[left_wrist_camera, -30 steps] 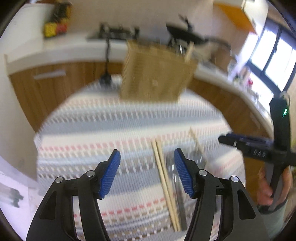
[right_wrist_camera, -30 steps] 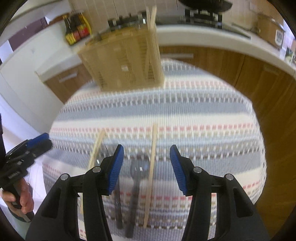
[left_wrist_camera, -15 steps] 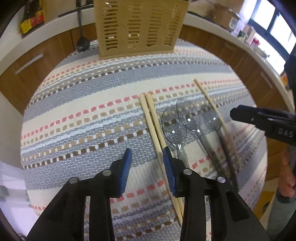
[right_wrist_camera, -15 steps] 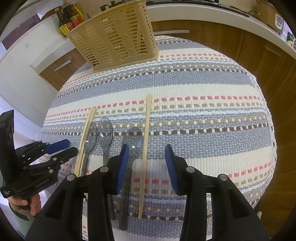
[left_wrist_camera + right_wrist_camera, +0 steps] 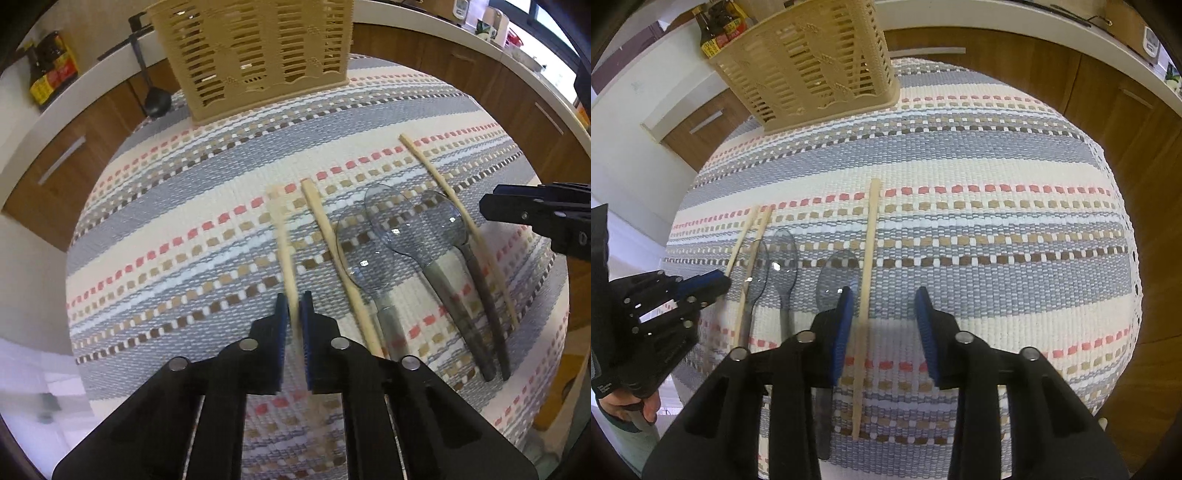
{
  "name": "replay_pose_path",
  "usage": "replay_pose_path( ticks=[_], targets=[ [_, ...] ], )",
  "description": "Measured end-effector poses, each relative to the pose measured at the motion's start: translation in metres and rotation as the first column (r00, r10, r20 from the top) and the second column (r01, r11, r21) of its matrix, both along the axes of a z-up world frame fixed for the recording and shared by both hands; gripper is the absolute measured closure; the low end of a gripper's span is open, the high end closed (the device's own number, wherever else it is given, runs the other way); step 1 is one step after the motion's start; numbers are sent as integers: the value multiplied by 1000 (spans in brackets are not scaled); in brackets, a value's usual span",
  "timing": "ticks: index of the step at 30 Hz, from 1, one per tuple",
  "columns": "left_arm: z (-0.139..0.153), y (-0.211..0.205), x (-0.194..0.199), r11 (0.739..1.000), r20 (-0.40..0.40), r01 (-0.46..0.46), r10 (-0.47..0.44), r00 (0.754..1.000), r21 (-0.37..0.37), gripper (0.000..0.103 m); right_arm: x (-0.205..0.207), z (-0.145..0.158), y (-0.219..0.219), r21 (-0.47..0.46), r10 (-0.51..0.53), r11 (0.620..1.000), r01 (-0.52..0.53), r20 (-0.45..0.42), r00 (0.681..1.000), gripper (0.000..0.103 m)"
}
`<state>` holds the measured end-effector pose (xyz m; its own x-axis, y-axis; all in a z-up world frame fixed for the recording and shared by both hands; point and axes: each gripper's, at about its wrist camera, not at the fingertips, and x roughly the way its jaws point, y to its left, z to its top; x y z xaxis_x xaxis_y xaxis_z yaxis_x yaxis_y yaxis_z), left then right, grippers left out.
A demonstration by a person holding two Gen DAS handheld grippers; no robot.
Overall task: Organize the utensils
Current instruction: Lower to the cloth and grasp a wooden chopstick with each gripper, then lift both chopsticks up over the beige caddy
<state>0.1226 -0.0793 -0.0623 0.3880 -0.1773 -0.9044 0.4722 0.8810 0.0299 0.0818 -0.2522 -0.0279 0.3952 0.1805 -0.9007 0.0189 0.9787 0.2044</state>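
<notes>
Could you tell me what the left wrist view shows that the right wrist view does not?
Only the left wrist view shows the left gripper shut on a chopstick and a black ladle hanging at the counter.

Only the right wrist view shows the right gripper, jaws closing, pads not yet touching the lone chopstick between them, and a hand on the left gripper's handle.

Both show the slotted beige utensil basket, three clear spoons and the striped mat.

Bright daylight, strong fisheye bending at edges, one chopstick (image 5: pixel 284 240) motion-blurred.
</notes>
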Motion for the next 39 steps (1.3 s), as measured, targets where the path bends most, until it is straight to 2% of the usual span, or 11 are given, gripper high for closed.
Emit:
replay_pose_path(
  ticks=[5,10,16,18,20,22,24,28,31,34,39],
  targets=[
    [1,10,5,999,12,-32,32,999,1,99,26,-4,0,35,18,999,-17,-52,998,77],
    [4,19,13,998,18,-58,57,998,7,98,49,-12,15,5,55,998,-55,-102,993,81],
    [4,15,22,1000,-30,-1,2,1000,20,84,60,-10,37,-162,97,980,-120,-141,985,97],
    [4,10,26,999,-32,20,-18,999,47,85,61,-11,42,-179,109,975,-133,-140,984,97],
    [4,5,28,997,-27,36,-34,999,64,99,60,-10,42,-172,114,976,-136,-131,985,98],
    [5,2,28,996,-11,37,-37,999,77,99,56,-6,40,-149,119,980,-134,-103,988,99],
    [9,4,27,999,5,26,-26,1000,35,99,47,2,39,-138,126,981,-134,-65,990,99],
    [40,19,22,991,76,5,5,997,-131,99,32,36,36,-144,155,979,-147,51,987,99],
    [79,34,21,959,149,3,41,988,-283,99,25,64,32,-95,170,983,-159,126,977,99],
    [112,45,21,924,203,27,55,978,-381,99,24,94,30,-78,182,983,-169,215,960,99],
    [162,43,22,886,331,74,92,939,-457,99,30,135,21,-59,175,985,-164,342,923,99]
  ],
)
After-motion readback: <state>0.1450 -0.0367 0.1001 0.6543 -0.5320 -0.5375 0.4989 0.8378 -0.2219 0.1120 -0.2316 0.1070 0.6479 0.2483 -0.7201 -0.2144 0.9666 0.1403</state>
